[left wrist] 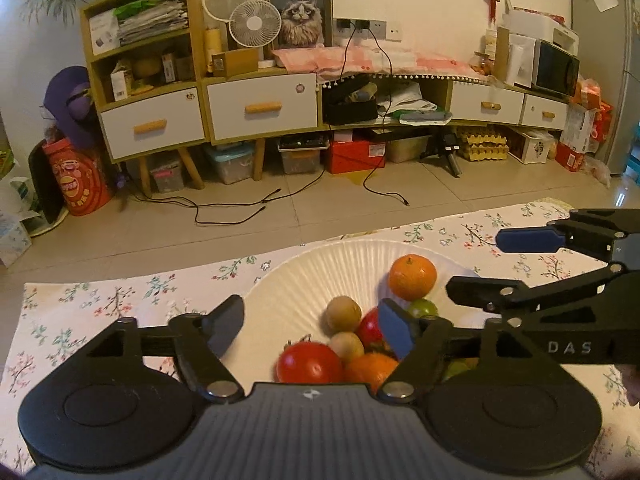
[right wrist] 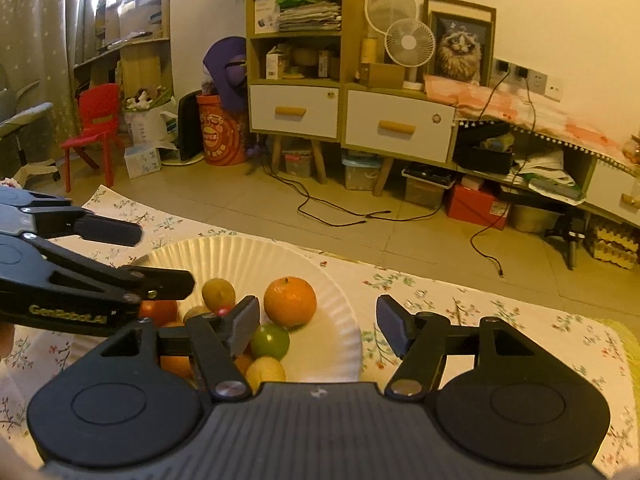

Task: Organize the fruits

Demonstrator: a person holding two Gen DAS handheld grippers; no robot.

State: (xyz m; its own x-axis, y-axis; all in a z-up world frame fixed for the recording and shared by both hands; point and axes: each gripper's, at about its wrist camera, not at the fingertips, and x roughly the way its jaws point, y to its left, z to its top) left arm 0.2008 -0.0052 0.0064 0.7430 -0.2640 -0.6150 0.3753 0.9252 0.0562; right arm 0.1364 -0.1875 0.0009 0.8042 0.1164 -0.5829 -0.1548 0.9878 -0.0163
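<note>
A lived-in home living room, cluttered with everyday things.

Ahead of the tongs, past a tiled floor (left wrist: 320,200) strewn with loose black cables (left wrist: 224,210), a low sideboard (left wrist: 260,108) of white drawers with wooden handles stands against the wall. On it sit two small white fans (left wrist: 250,22), a framed cat portrait (left wrist: 301,18) and a pink cloth (left wrist: 360,60); farther right, a microwave (left wrist: 554,70). Storage boxes (left wrist: 230,162) and egg cartons (left wrist: 484,144) are tucked underneath. Off to the left in the right wrist view are a red child's chair (right wrist: 96,128) and a curtained window (right wrist: 44,40). Nearest, a floral cloth (left wrist: 100,308) covers the tabletop, carrying a paper plate (left wrist: 320,268) of fruit.
</note>
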